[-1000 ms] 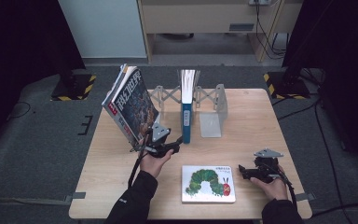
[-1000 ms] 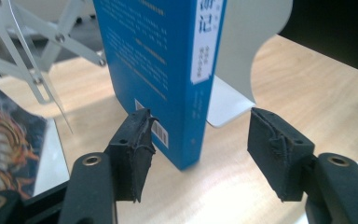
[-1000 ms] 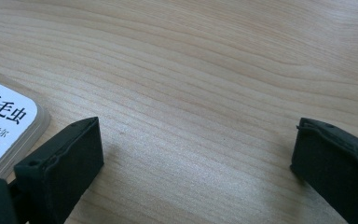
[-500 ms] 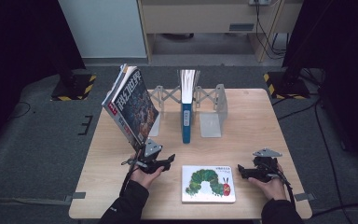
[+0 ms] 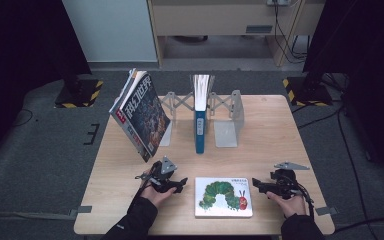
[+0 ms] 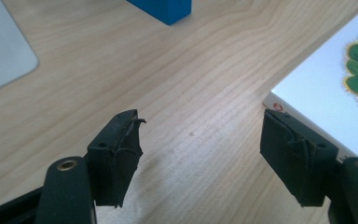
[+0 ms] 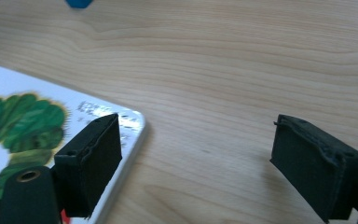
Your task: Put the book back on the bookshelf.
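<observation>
We judge the picture book [image 5: 224, 197] stiff, light, slick; grab edges at 3 & 9 o'clock. Left gripper [image 5: 180, 183] jaws apart & opening, right gripper [image 5: 256, 186] apart, closing, nothing between.

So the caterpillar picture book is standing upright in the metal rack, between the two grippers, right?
Not quite: the caterpillar picture book lies flat on the table, as the high view shows. It is indeed between the left gripper and right gripper.
</observation>
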Tool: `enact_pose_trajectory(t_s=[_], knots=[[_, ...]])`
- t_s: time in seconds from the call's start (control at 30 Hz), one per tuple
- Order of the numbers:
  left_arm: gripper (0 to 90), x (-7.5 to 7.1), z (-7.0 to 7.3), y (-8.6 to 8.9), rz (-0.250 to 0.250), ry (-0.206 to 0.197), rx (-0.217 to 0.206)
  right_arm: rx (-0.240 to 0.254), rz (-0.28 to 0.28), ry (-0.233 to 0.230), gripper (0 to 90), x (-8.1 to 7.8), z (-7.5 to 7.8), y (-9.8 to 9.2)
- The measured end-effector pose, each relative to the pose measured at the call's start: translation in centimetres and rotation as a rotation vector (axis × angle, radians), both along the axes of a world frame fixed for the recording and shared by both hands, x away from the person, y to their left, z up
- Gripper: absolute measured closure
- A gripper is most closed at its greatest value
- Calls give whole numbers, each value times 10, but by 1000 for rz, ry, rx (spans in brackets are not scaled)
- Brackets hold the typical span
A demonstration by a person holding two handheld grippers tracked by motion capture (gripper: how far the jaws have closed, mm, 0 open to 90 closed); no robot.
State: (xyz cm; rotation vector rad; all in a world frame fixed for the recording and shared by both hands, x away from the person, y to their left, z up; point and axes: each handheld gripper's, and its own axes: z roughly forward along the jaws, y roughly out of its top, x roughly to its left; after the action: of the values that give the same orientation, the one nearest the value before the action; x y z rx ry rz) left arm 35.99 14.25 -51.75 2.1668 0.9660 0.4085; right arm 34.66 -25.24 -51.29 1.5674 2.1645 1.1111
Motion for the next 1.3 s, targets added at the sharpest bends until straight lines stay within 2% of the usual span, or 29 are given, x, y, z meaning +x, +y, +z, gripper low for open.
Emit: enact_pose_trajectory(t_s=[0.17,0.33,0.47,0.57,0.63,0.87,0.97,1.07,1.3], knots=[[266,-5,-5,-6,-20,15,9,9,59,0,184,-7,1,13],[242,-8,-12,-12,-42,35,34,22,94,29,213,-13,-3,19],[177,-8,-14,-13,-56,34,26,32,122,33,263,-17,-4,23],[84,-9,-19,-15,-82,16,9,31,135,53,287,-19,-6,26],[48,-9,-19,-16,-84,14,15,27,138,55,298,-20,-7,27],[20,-14,-19,-14,-45,22,19,34,151,72,361,-23,-9,33],[12,-19,-20,-15,-8,22,16,30,158,74,373,-24,-11,34],[8,-23,-19,-16,-10,26,17,42,157,81,381,-25,-11,35],[0,-22,-20,-20,0,29,19,62,177,89,395,-23,-11,38]])
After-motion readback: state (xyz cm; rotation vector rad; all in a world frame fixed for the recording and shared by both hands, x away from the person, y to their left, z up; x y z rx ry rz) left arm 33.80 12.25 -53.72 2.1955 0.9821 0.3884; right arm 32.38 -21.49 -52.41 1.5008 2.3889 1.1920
